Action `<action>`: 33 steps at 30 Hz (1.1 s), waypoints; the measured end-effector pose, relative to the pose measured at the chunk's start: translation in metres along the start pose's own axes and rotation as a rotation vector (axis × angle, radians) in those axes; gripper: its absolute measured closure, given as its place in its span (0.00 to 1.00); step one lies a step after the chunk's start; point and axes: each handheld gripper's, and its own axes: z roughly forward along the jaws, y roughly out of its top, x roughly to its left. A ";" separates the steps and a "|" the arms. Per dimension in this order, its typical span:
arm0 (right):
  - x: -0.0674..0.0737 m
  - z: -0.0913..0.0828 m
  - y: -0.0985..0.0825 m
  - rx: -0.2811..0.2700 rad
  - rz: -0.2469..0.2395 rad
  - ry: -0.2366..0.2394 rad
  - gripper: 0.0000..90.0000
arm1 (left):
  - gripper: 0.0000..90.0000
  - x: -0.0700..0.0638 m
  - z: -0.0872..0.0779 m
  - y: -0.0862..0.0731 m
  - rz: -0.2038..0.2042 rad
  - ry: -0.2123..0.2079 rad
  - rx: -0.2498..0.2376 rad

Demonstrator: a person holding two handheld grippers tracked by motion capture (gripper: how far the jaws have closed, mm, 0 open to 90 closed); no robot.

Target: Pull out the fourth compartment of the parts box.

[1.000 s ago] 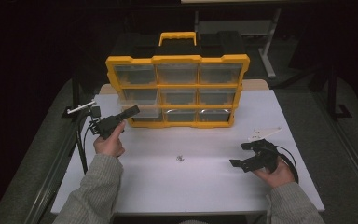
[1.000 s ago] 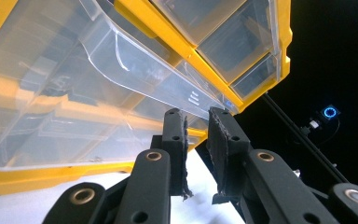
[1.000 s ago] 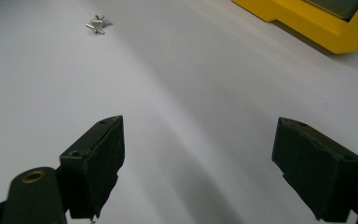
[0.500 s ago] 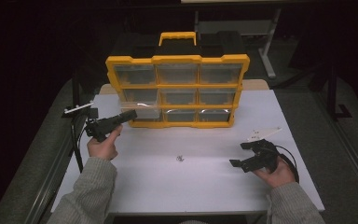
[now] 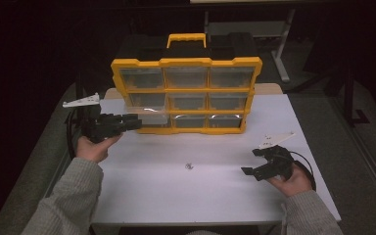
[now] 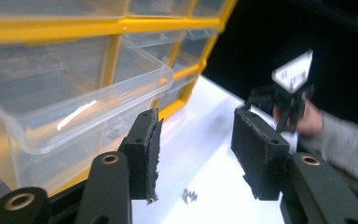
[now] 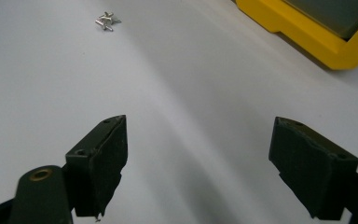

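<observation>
Two grippers are at work over the white table. The left gripper hangs beside a clear drawer pulled partway out of the yellow organizer, at its lower left corner; its jaws have just been opening, and now stand apart with nothing between them, the drawer lying off to one side of the left pad. The right gripper rests low over the table at the right, jaws spread wide and empty.

A small cluster of screws lies on the table between the hands, well apart from the organizer. The likely step is fetching those screws for the open drawer. Done well, it means coming down straight over the cluster, closing slowly so none skitter off, and leaving the drawer out.

Hard to tell: how many screws there are, whether the drawer holds anything, and what the other compartments contain behind their glare.
</observation>
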 end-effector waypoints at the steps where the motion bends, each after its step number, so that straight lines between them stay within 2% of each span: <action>1: 0.001 -0.002 0.001 -0.005 -0.006 -0.002 0.21 | 0.55 0.000 -0.001 0.004 0.014 -0.005 0.018; 7: -0.001 -0.004 0.001 -0.008 -0.006 0.001 0.21 | 0.54 -0.002 -0.004 0.029 0.191 0.013 0.127; 10: -0.002 -0.005 0.000 -0.009 -0.002 0.005 0.21 | 0.52 -0.003 0.000 0.041 0.261 0.030 0.173; 13: -0.004 -0.006 0.000 -0.011 -0.009 0.005 0.21 | 0.49 -0.001 0.006 0.052 0.309 0.035 0.211; 18: -0.006 -0.008 0.000 -0.020 0.000 0.010 0.22 | 0.49 0.003 0.019 0.064 0.360 0.037 0.276; 21: -0.005 -0.006 -0.001 -0.011 -0.009 0.010 0.22 | 0.50 0.004 0.027 0.068 0.397 0.052 0.327; 25: -0.004 -0.003 0.000 0.005 -0.019 0.013 0.22 | 0.51 0.006 0.034 0.072 0.436 0.071 0.352; 27: -0.003 -0.001 0.000 0.009 -0.024 0.021 0.22 | 0.51 0.007 0.038 0.072 0.457 0.089 0.381; 33: -0.003 -0.001 0.000 0.010 -0.023 0.020 0.22 | 0.55 0.012 0.046 0.070 0.471 0.101 0.439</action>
